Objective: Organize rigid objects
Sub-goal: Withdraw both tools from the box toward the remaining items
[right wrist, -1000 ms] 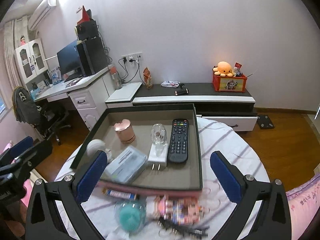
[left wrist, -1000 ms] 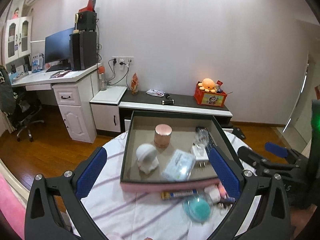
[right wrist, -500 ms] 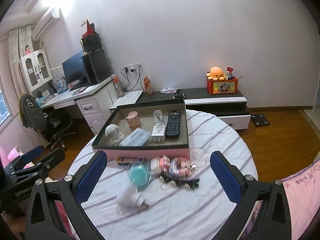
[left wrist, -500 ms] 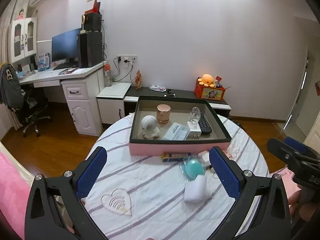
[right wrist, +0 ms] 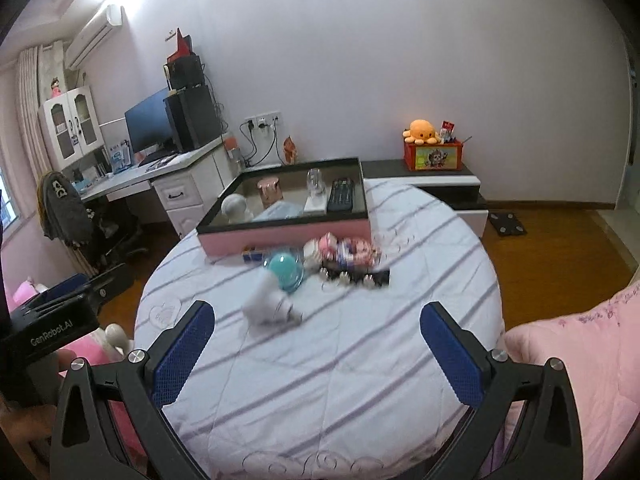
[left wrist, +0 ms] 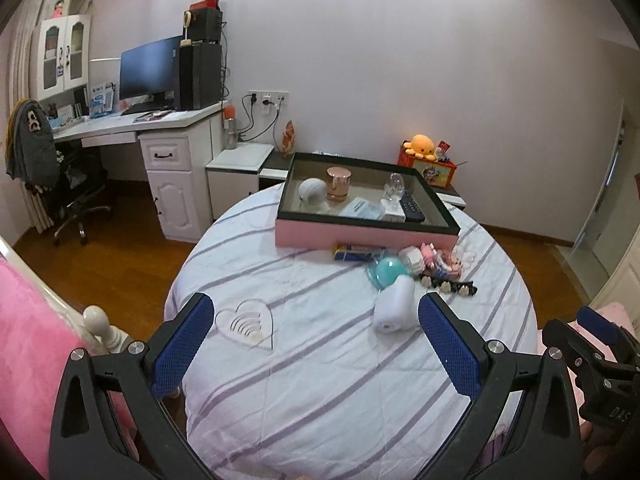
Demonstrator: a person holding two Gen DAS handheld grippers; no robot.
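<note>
A pink box (left wrist: 360,236) with a dark rim stands at the far side of the round table (left wrist: 320,380). It holds a black remote (left wrist: 412,210), a rose-gold jar (left wrist: 338,184), a white figure (left wrist: 312,192), a tissue pack and a clear plug light. In front lie a teal ball (left wrist: 390,272), a white roll (left wrist: 396,310), a blue tube (left wrist: 356,252), pink hair ties and a black clip (left wrist: 450,286). My left gripper (left wrist: 316,344) is open and empty over the near table. My right gripper (right wrist: 316,344) is open and empty; the box (right wrist: 284,236) lies far ahead.
A clear heart-shaped holder (left wrist: 246,322) lies at the table's left. Pink bedding (right wrist: 580,344) borders the table on the right, a pink blanket and white bedpost (left wrist: 96,322) on the left. A desk, chair and low TV cabinet stand behind.
Both grippers have pulled back and away from the box toward the near table edge. The loose items in front of the box have come fully into view. Both stayed open.
</note>
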